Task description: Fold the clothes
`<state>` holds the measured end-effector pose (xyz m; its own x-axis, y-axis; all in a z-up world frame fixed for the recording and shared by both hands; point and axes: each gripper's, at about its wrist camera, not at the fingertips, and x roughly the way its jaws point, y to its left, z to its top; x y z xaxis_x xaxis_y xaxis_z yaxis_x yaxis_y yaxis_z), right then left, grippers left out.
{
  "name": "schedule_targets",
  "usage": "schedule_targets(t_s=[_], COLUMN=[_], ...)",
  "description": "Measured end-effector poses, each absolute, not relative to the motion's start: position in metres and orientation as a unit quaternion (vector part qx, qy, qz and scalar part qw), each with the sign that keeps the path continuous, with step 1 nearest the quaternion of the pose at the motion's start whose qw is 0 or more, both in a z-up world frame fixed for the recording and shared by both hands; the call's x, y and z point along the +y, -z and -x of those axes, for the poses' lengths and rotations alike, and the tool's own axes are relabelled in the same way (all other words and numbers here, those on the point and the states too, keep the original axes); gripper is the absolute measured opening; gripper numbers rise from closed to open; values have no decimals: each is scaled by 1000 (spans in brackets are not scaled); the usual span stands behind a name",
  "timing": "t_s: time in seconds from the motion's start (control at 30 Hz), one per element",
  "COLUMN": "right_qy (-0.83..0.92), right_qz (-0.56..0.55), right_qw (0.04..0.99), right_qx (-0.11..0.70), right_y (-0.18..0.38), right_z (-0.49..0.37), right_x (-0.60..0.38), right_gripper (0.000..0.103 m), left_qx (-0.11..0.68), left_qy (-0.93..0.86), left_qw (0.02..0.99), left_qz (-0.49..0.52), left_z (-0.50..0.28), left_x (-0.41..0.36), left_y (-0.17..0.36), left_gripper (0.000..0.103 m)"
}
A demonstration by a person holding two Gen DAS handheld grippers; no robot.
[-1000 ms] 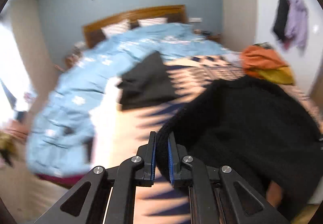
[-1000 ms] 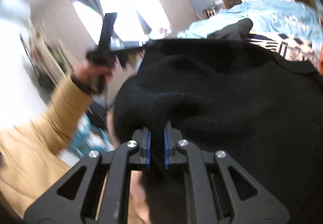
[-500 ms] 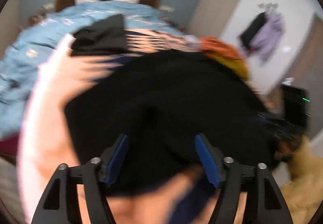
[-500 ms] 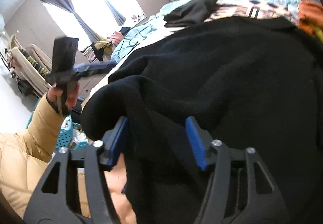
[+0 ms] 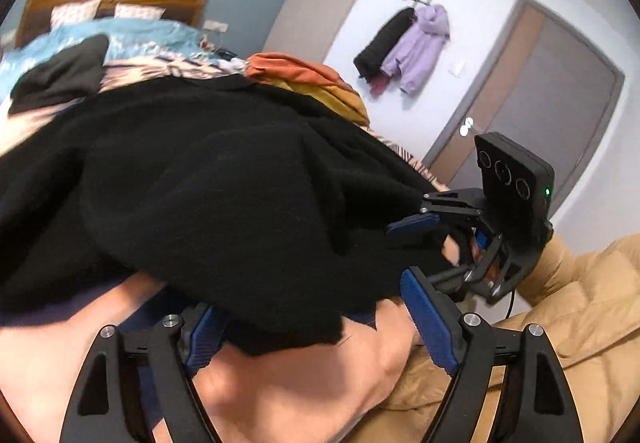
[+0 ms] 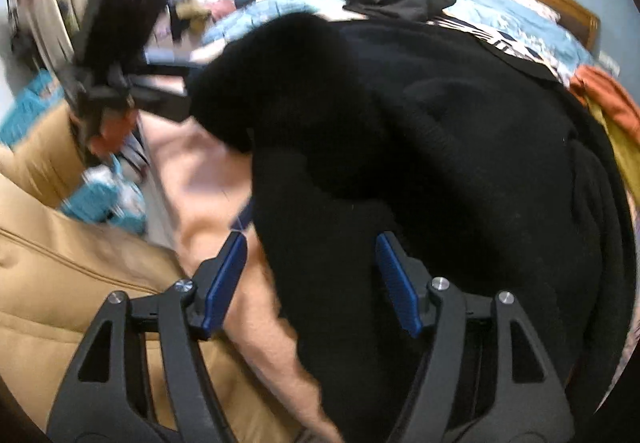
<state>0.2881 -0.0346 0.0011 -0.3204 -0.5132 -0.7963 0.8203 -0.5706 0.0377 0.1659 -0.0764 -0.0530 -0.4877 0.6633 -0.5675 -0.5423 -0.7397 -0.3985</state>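
The black sweater (image 5: 224, 179) lay heaped across the near end of the bed (image 5: 280, 375), filling the middle of both wrist views, with a thick rounded fold bulging toward the cameras and its ragged lower edge resting on the pale peach cover.

In the left wrist view, the left claw (image 5: 320, 327) stood at the bottom of the frame, its jaws opening wide; the sweater's edge hung between the blue pads (image 5: 430, 323) but they did not press on it. In the right wrist view, the right claw (image 6: 312, 279) sat at the bottom centre, jaws likewise opening, with black knit between the pads and no grip on it.

Beyond the sweater, another dark garment (image 6: 400, 1) lay on the blue duvet (image 6: 500, 13) toward the headboard, and an orange and mustard pile (image 5: 308, 83) sat at the bed's far side.

The step looked like laying the sweater down and letting go. The next move would likely call for finding a sleeve or side edge and pinching it cleanly, since the bunched fold hid the garment's outline.
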Motion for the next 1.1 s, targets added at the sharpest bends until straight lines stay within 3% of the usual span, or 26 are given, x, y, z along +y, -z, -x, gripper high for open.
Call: schedule_targets(t_s=[0.07,0.13,0.17,0.2,0.27,0.43,0.57,0.63,0.67,0.7,0.73,0.8,0.93,1.0,1.1], right_qy=[791,797,801,805,811,817,805,788,785,782,779,791,847,885,911], right_qz=[-402,-391,-390,-389,-387,-352,-343,-375,-387,-399,-411,-413,-378,-364,-370], right_qw=[405,399,395,390,388,448,475,474,468,462,456,442,373,290,179], right_qx=[221,228,225,222,203,92,97,118,121,123,125,92,24,9,-30], right_y=[11,15,12,9,1,-52,-64,-46,-38,-29,-21,-18,-36,-45,-41], right_z=[-284,-284,-281,-279,-275,-284,-295,-295,-292,-290,-288,-283,-262,-250,-229], right_x=[-42,-39,-36,-32,-20,21,30,26,26,26,26,40,98,137,195], right_gripper=[68,56,34,8,9,9,11,27,43,52,63,63,64,64,66], left_qx=[-74,-76,-89,-104,-140,-210,-159,-110,-76,-41,4,89,21,-36,-45], left_qy=[-859,-857,-853,-847,-841,-823,-825,-828,-830,-831,-834,-834,-868,-884,-893], left_qw=[325,305,300,297,309,361,345,318,298,278,250,200,261,299,317], left_qz=[388,408,418,428,421,385,419,448,465,481,492,507,423,357,317], left_z=[-153,-148,-144,-139,-141,-162,-176,-180,-182,-183,-188,-197,-210,-211,-199], left_x=[-68,-66,-68,-71,-82,-116,-116,-109,-103,-98,-91,-80,-96,-107,-99], left_y=[58,61,63,63,54,13,13,25,35,46,54,69,34,8,-10], left_gripper=[79,45,19,11,6,6,11,35,52,65,71,74,75,84,84])
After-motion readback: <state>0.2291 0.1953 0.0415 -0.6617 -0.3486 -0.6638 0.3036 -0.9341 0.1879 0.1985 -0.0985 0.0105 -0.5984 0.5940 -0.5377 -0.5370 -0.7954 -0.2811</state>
